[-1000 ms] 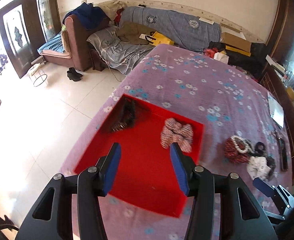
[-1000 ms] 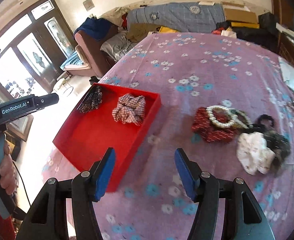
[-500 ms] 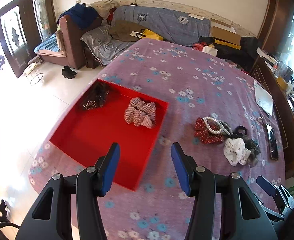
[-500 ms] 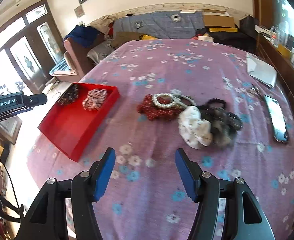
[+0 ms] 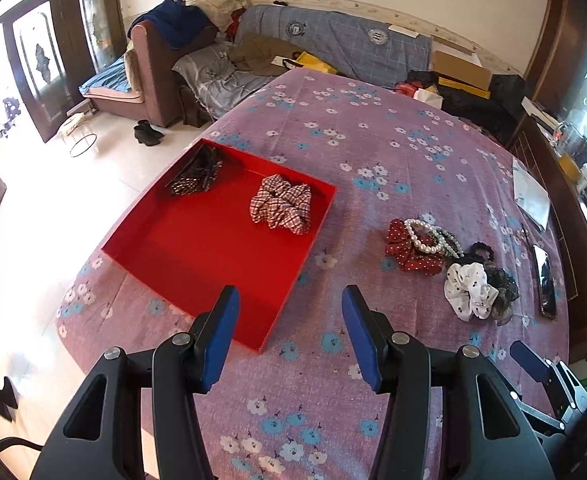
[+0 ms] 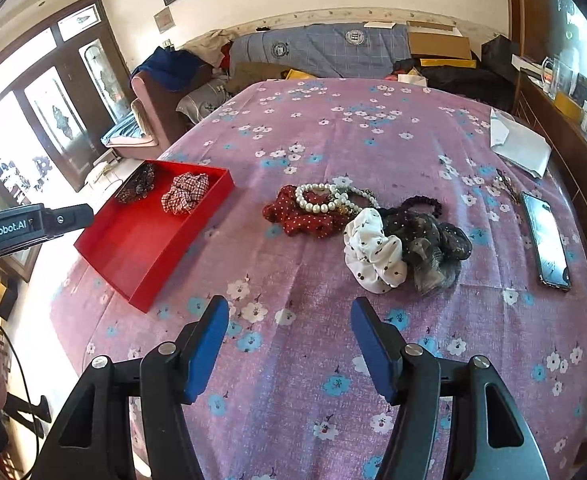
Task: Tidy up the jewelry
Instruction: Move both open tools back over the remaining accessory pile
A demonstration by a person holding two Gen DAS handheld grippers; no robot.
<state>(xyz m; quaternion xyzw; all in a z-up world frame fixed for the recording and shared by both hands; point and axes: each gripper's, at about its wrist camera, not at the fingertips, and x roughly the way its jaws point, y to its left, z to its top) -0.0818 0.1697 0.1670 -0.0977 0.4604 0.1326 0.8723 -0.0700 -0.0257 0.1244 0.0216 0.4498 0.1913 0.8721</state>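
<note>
Both wrist cams look steeply down over the table; each sees the red tray [image 5: 197, 256] around 10–11 o'clock.

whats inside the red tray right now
The red tray holds a plaid scrunchie and, in its far corner, a dark beaded piece. Anything underneath them is hidden.
</note>
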